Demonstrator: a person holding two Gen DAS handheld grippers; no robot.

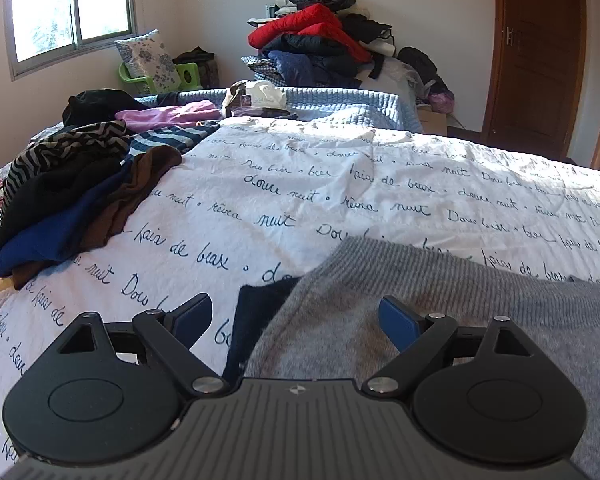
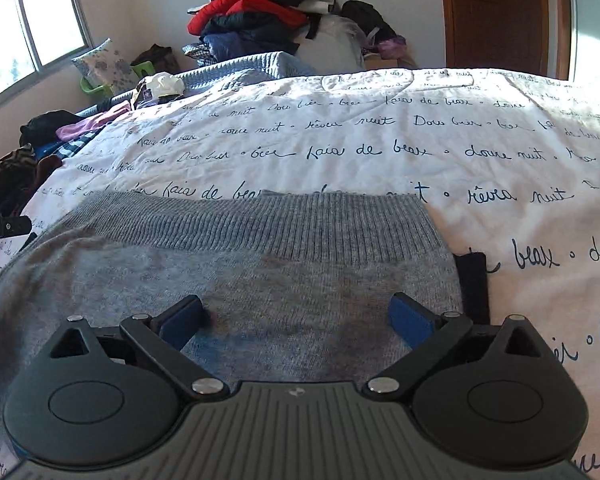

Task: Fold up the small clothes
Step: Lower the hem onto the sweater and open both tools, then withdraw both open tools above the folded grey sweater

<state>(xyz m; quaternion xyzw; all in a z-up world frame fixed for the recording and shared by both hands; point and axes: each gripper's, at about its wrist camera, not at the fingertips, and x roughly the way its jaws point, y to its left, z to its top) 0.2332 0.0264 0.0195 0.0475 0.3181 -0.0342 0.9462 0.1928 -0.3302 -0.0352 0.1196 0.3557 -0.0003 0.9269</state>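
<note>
A grey knit garment (image 2: pixel 240 264) lies flat on the bed, its ribbed hem (image 2: pixel 260 220) towards the far side. A dark cloth edge (image 1: pixel 256 320) shows from under its left side, and another dark strip (image 2: pixel 474 280) at its right side. My left gripper (image 1: pixel 296 318) hovers over the garment's left edge, jaws wide open, nothing between the blue pads (image 1: pixel 398 322). My right gripper (image 2: pixel 296 320) is above the garment's right half, also wide open and empty.
The bed's white cover (image 1: pixel 340 184) with dark handwriting spreads ahead. A heap of unfolded clothes (image 1: pixel 72 184) lies at the left. Further back stand a pile of jackets (image 1: pixel 316 40), a green chair (image 1: pixel 140 76) with a cushion, and a wooden door (image 1: pixel 536 52).
</note>
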